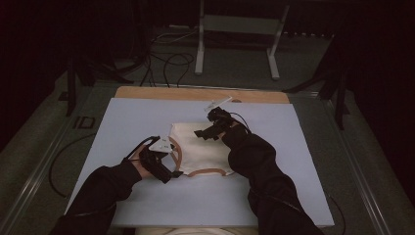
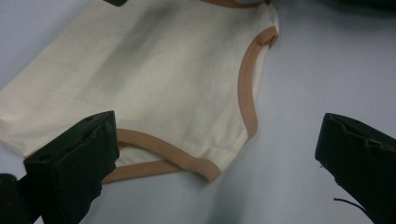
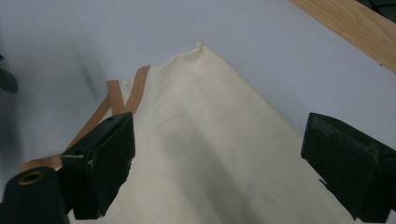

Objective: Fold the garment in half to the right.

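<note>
A cream garment [image 1: 198,147] with tan-brown trim lies folded flat on the pale blue mat [image 1: 127,117] near the middle of the table. My left gripper [image 1: 166,169] hovers at its near left corner, open, its jaws wide apart over the trimmed corner [image 2: 205,168]. My right gripper [image 1: 205,131] hangs open above the garment's far right part, with cream cloth [image 3: 219,154] lying between the spread jaws and tan trim [image 3: 116,100] beside the left jaw. Neither gripper holds anything.
Bare wood [image 1: 147,92] of the table shows past the mat's far edge. On the floor behind stand a white metal frame [image 1: 240,29] and loose black cables [image 1: 166,58]. Dark sleeves [image 1: 264,176] reach in from the near side.
</note>
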